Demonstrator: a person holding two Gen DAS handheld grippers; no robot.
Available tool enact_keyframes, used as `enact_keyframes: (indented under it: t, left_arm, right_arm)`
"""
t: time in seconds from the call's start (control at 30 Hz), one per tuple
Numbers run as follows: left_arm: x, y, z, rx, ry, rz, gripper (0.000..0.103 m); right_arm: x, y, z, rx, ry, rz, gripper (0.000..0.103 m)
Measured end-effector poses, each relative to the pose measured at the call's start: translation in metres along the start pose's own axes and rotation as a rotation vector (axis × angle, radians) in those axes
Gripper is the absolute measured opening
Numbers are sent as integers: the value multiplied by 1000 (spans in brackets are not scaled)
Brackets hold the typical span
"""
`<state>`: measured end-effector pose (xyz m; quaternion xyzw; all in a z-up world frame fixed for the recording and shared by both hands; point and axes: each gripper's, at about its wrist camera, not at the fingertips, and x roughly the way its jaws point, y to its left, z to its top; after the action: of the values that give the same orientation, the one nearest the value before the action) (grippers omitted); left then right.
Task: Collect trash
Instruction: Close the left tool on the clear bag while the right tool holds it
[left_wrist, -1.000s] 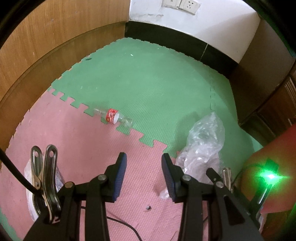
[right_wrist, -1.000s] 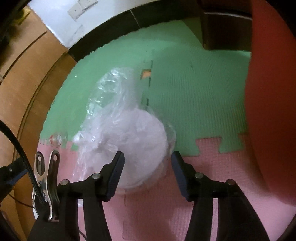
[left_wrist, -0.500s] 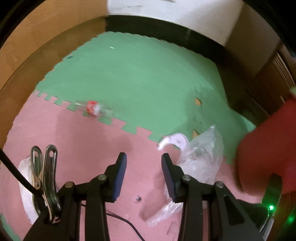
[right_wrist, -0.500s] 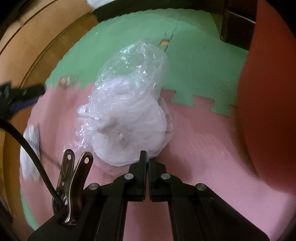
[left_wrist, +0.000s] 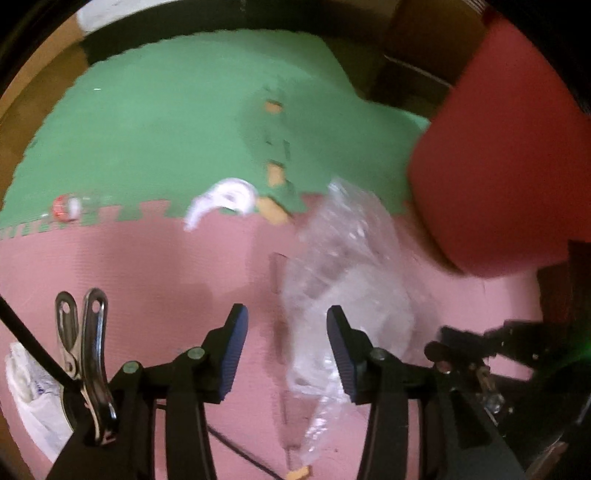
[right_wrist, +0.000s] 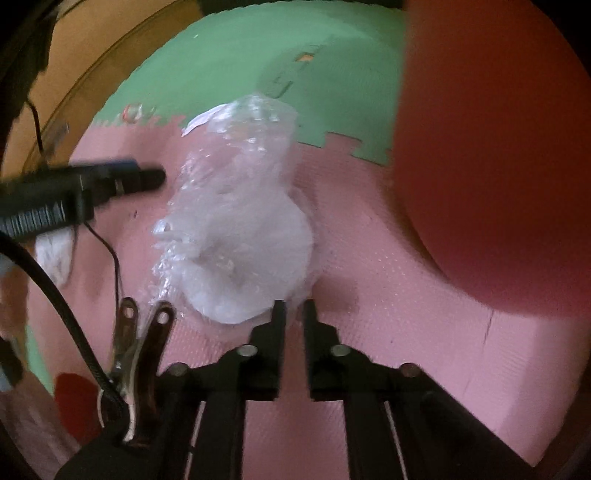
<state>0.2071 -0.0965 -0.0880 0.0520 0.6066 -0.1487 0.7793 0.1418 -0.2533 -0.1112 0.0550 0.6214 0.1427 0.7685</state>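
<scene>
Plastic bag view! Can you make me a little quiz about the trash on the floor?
1. True or false: the plastic bag is black.
2. What colour is the label on the bottle? A blue, B red, C yellow.
3. Fill in: the bottle lies where the pink mat meets the ____ mat.

Key: 1 false, it is clear; 2 B; 3 green.
</scene>
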Motion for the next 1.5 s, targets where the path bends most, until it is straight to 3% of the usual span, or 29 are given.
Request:
enact_keyframes:
  t: [0.17,0.37,0.8,0.97,1.13,1.2,1.33,1.4,1.5]
  left_arm:
    - [14,-18,0,66,5,29,49]
    - [31,-14,0,57,38,86,50]
    - [26,-14,-9,49,-27,155,54]
    - [24,-8,-10,-1,-28,131,59]
    - [41,4,-13,-131,71,-7,59]
    - [40,4,-13,-132,85,-21,55]
    - [35,-2,-16,-111,83,-47,32]
    - [33,-9,-17,-72,76,-23,31]
    - [28,-9,-18,-67,71,-6,21]
  right_arm:
    - [-3,-9,-5,48,-42,63,21]
    - [12,-10,-1,74,-37,81,22]
    - [33,-4,4,55,-52,72,21]
    - [32,-9,3,71,-56,87,20]
    - [33,-8,5,91,-76,86,19]
    - [32,-8,5,99,-76,85,19]
    - [31,-7,4,94,-78,97,14]
    - [30,-9,3,101,-81,94,11]
    - [26,-8,2,104,-89,97,6]
